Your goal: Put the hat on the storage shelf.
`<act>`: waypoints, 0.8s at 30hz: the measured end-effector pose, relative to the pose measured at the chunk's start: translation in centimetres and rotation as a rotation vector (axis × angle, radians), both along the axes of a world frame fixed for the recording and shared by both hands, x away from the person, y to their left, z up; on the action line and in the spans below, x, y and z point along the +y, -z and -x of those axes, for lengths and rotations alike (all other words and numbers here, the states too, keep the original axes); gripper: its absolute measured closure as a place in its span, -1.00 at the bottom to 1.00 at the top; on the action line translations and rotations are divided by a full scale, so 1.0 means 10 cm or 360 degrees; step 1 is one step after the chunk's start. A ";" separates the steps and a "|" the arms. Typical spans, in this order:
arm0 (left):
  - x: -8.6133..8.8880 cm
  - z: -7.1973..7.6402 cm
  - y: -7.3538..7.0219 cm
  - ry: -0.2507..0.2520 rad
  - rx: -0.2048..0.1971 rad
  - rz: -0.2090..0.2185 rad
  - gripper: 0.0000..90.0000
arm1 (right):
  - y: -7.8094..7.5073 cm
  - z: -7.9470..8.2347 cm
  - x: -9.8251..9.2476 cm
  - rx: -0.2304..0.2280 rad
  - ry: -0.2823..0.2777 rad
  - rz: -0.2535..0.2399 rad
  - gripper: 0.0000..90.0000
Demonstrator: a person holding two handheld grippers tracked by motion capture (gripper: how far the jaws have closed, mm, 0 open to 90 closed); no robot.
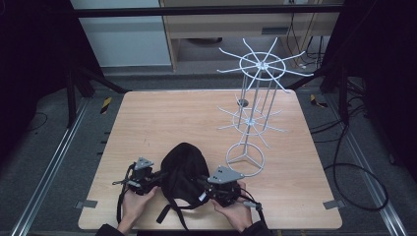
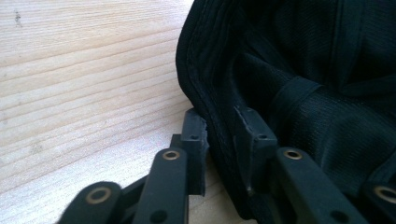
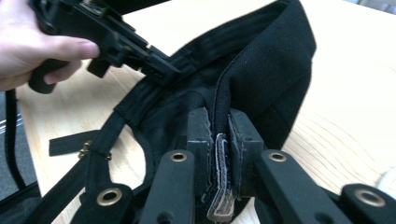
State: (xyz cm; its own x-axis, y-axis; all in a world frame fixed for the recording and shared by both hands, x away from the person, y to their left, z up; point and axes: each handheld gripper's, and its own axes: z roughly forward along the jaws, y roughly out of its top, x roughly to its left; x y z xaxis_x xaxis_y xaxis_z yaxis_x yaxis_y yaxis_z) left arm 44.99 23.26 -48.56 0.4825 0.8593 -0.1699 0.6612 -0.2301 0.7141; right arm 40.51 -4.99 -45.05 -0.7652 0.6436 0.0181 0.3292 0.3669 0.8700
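Black cap (image 1: 183, 169) is lain on table (image 1: 147, 118) nr front edge, its rim clamped by right gripper (image 3: 218, 126), w/ left gripper (image 2: 224, 133) set loosely astride opposite rim, jaws apart.

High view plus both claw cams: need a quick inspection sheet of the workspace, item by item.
Surface: wooden table, bare wood apart from the items below.
Job's things: black cap with straps lies near the front edge, between the two claws.
Clutter: white wire rack stands upright on the right half of the table, nothing hanging on it.
Grippers: right claw is clamped on the cap's edge band; left claw has the cap's rim between its jaws, with a gap showing at one pad, so not clamped.
Cables: a cable trails from each claw toward the person; loose black cables lie on the floor at right.
Surroundings: grey floor, metal rails, dark frame, cabinet behind.
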 end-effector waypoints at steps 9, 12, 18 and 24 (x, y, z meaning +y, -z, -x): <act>0.09 0.12 -0.24 -0.0016 -0.0146 0.0096 0.32 | 0.03 -0.01 -0.06 0.0004 0.0100 0.0026 0.81; 0.10 0.15 -0.32 -0.0007 -0.0182 0.0125 0.29 | 0.03 -0.02 -0.07 0.0005 0.0110 0.0024 0.81; 0.00 0.21 -0.54 0.0080 -0.0273 0.0262 0.23 | 0.03 -0.01 -0.07 0.0013 0.0097 0.0010 0.80; -0.27 0.18 -0.65 0.0155 -0.0262 0.0302 0.13 | 0.04 0.00 -0.07 0.0004 0.0088 -0.0001 0.79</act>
State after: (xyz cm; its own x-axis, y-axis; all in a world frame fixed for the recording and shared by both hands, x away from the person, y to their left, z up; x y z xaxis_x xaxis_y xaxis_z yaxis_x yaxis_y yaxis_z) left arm 43.15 20.54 -42.10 0.5960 0.7677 -0.2355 0.5137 -0.1390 0.8467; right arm 40.48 -5.68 -45.50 -0.7284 0.6849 0.0205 0.3511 0.3474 0.8695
